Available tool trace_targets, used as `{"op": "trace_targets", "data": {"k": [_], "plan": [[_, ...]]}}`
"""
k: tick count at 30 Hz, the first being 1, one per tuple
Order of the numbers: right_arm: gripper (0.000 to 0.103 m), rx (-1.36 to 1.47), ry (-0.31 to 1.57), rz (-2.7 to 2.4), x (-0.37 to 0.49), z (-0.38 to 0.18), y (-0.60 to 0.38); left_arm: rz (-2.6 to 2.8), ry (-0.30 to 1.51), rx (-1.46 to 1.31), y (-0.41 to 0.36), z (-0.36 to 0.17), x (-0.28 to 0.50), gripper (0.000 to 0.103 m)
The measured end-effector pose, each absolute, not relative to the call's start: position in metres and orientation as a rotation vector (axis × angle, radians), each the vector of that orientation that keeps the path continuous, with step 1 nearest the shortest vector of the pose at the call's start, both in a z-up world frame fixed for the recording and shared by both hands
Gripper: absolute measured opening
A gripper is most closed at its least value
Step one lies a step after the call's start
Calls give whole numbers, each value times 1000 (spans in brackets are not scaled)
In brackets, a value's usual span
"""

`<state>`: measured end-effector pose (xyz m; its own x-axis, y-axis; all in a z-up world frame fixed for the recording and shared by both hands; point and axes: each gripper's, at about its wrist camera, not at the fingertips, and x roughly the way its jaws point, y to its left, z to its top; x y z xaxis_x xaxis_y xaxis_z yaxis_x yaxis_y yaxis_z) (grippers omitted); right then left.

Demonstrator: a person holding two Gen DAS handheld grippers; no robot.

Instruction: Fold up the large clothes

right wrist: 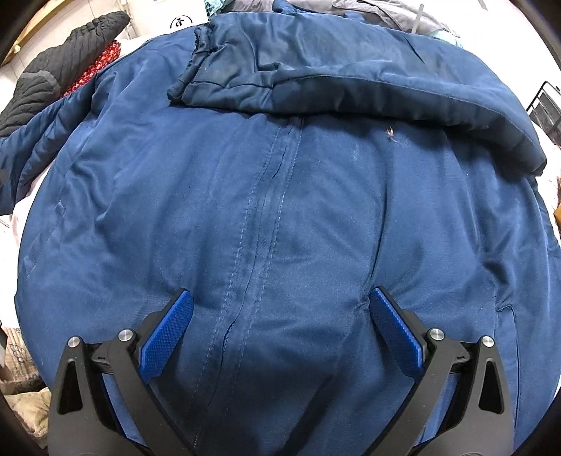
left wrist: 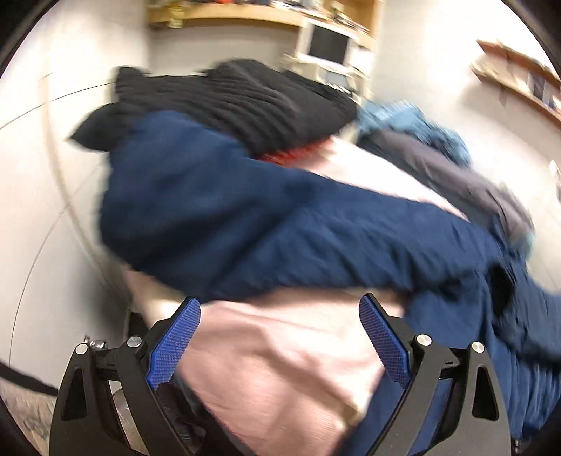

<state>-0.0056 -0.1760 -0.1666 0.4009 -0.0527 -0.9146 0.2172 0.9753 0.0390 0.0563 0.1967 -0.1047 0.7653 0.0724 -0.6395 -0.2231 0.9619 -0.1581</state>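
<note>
From the left wrist, the view is blurred. The left gripper [left wrist: 279, 308] has its blue fingers [left wrist: 175, 342] wide apart over a pink sheet [left wrist: 280, 361], holding nothing. A navy jacket [left wrist: 245, 224] lies across the sheet, one sleeve stretching right. Behind it sit a black quilted garment [left wrist: 238, 101], a grey garment [left wrist: 455, 168] and a monitor [left wrist: 328, 45] under wooden shelves [left wrist: 224, 14].

From the right wrist, the right gripper [right wrist: 280, 301] hangs over the jacket's front, fingers [right wrist: 396, 333] spread, their tips close to the cloth either side of the zip seam [right wrist: 266, 217]. One sleeve [right wrist: 315, 80] is folded across the chest.
</note>
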Motion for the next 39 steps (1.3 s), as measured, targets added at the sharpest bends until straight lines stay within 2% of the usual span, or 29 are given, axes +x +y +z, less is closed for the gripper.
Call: {"op": "trace_targets", "data": {"k": [8, 15, 16, 17, 18, 20, 23, 24, 26, 30, 39], "plan": [[99, 157, 1116, -167, -11, -165, -177, 273, 621, -330, 279, -103, 56, 90], [99, 155, 1096, -175, -15, -165, -177, 125, 660, -340, 302, -110, 88, 90], [99, 155, 1095, -176, -16, -165, -176, 121, 664, -338, 302, -111, 91, 87], [99, 155, 1094, -177, -16, -165, -176, 117, 664, -333, 301, -110, 92, 75], [99, 155, 1093, -177, -17, -165, -176, 118, 666, -327, 301, -109, 94, 68], [99, 156, 1093, -178, -16, -165, -176, 119, 679, -317, 297, -107, 90, 46], [99, 156, 1088, -179, -17, -164, -176, 94, 690, -327, 291, -100, 91, 21], [99, 156, 1087, -179, -17, -164, -176, 85, 697, -317, 285, -96, 91, 17], [99, 156, 1087, -180, -17, -164, -175, 67, 700, -306, 276, -87, 93, 13], [99, 156, 1085, -181, -18, -164, -175, -41, 664, -337, 248, -58, 95, 12], [99, 160, 1084, -179, -19, -162, -175, -404, 551, -241, 102, 36, 123, 12]]}}
